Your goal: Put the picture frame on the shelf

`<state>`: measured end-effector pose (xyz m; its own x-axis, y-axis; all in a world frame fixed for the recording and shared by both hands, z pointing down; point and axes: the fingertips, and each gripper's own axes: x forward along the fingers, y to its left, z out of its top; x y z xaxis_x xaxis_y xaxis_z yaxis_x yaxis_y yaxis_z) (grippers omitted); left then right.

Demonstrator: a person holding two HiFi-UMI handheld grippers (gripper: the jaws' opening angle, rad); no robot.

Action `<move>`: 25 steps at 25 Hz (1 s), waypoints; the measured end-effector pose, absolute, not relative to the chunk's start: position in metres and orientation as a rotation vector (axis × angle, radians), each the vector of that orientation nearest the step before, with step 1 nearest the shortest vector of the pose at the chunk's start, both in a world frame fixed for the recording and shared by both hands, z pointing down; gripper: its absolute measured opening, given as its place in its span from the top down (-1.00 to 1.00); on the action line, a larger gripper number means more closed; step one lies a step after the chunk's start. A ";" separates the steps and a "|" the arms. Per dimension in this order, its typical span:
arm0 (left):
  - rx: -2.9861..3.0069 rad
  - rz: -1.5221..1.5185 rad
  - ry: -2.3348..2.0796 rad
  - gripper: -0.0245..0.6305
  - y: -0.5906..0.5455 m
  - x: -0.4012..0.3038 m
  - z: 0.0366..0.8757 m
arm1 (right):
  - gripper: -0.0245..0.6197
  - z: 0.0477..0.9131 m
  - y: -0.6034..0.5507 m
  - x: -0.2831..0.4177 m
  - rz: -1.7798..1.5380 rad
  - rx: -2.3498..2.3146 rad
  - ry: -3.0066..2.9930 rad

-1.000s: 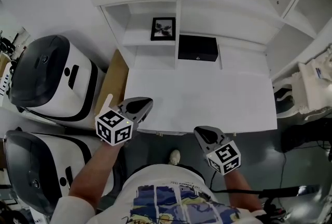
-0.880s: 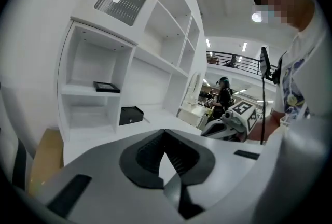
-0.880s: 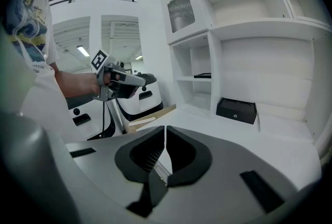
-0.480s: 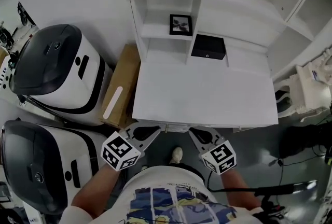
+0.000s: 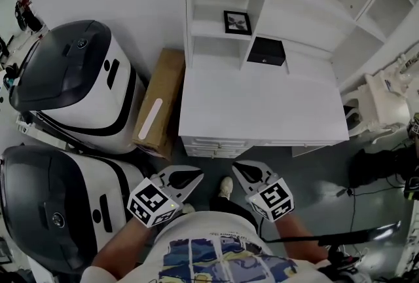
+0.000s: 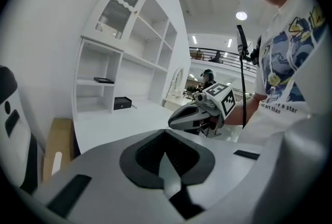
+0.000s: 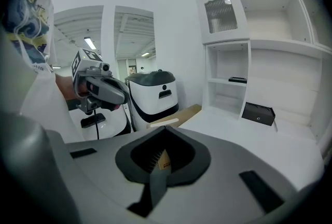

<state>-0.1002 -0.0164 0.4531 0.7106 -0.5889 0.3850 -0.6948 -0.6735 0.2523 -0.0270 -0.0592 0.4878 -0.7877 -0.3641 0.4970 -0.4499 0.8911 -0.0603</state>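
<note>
Picture frame (image 5: pixel 237 22) already sits on the shelf (image 5: pixel 209 31), in the narrow cubby at the far left of the white desk (image 5: pixel 262 111). From the gripper views it looks to lie flat on the board rather than stand, but it's small at this range, so I'm not sure. A black box (image 5: pixel 266 51) sits just right of the cubby, at the far edge of the desk.

Both tongs are pressed together w/ nothing in them. The left gripper (image 5: pixel 190 177) and right gripper (image 5: pixel 242 170) are held close to the person's body, on the near side of the desk and well apart from the frame.

To me the job reads as done, i.e. the step in hand is just clearing off. To do it well:
- keep both sets of jaws together and low
- watch the L side esp., since a cardboard box (image 5: pixel 160 101) and two big white-and-black machines (image 5: pixel 72 78) crowd the floor there
- check that the frame sits fully on the board w/ no edge overhanging
</note>
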 end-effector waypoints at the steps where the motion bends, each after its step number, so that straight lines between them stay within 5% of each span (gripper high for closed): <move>1: 2.537 0.376 -0.991 0.88 -0.009 -0.102 0.452 | 0.85 0.487 -0.052 -0.030 0.239 0.594 -2.571; 25: 2.512 0.255 -1.003 0.88 0.074 -0.136 0.454 | 0.85 0.478 0.039 -0.063 0.163 0.596 -2.567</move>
